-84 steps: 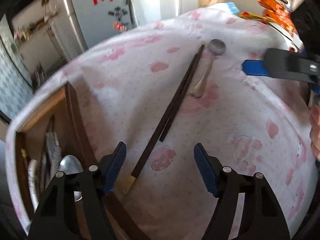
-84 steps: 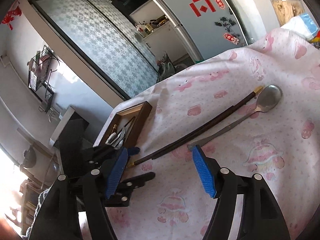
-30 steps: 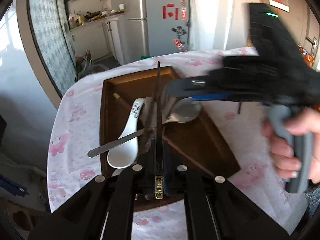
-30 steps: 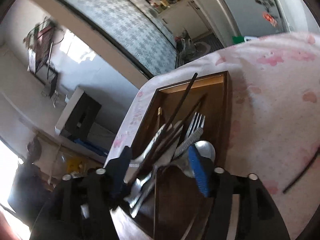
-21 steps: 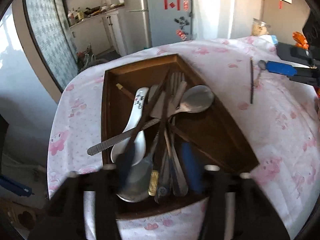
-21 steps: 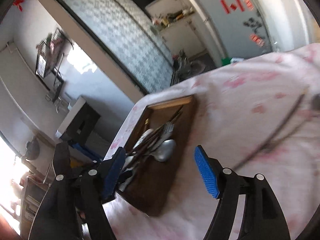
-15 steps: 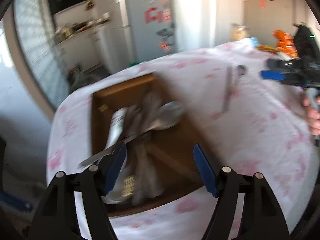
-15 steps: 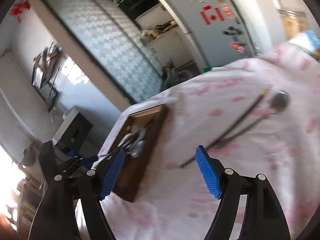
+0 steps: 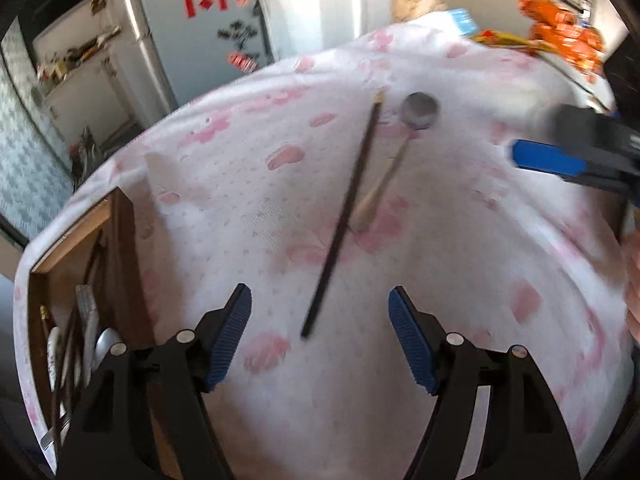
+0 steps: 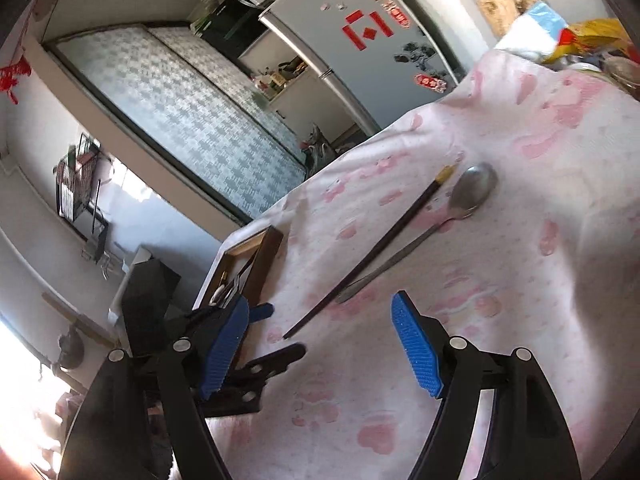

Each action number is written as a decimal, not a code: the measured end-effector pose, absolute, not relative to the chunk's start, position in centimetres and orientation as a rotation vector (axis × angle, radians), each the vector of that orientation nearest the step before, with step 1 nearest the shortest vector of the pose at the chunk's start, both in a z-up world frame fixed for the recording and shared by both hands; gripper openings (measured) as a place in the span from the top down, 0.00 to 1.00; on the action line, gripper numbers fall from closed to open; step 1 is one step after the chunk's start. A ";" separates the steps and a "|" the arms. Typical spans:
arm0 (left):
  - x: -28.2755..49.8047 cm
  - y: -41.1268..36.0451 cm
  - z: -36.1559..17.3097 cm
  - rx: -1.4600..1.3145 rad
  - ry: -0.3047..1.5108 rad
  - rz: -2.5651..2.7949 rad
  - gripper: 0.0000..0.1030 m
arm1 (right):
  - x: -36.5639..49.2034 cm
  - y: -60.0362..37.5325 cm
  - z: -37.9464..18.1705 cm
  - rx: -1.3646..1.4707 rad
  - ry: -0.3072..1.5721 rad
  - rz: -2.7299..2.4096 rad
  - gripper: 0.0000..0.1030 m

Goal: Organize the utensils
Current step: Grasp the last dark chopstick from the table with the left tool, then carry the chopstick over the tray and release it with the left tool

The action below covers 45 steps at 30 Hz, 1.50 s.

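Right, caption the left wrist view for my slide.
Open left gripper hovers over the pink tablecloth, with a chopstick and spoon ahead and the wooden tray at left.

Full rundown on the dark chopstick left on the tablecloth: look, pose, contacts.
The single dark brown chopstick is long, thin and straight, wood or lacquer by its look, with a yellowish cap at its far end. It lies flat on the pink-patterned white tablecloth, outside the brown wooden tray. Its plain tip points toward the open left gripper, which is not touching it. The metal spoon lies alongside; its handle end meets or nearly meets the stick at mid-length, contact unclear.
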<state>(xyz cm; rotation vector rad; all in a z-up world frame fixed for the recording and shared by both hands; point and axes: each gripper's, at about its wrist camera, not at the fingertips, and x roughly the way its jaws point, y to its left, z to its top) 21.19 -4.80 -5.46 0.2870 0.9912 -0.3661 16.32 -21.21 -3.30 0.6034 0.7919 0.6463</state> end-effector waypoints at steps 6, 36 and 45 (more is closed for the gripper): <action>22.1 -4.7 -5.7 0.247 1.017 -0.409 0.39 | 17.0 -22.4 -3.9 0.626 0.794 0.645 0.27; 14.0 0.5 -1.8 0.134 0.886 -0.513 0.95 | 20.3 -10.7 -6.2 0.575 0.969 0.573 0.80; 11.5 7.3 -1.5 0.105 0.866 -0.381 0.95 | 19.7 -2.6 -3.6 0.453 0.941 0.674 0.83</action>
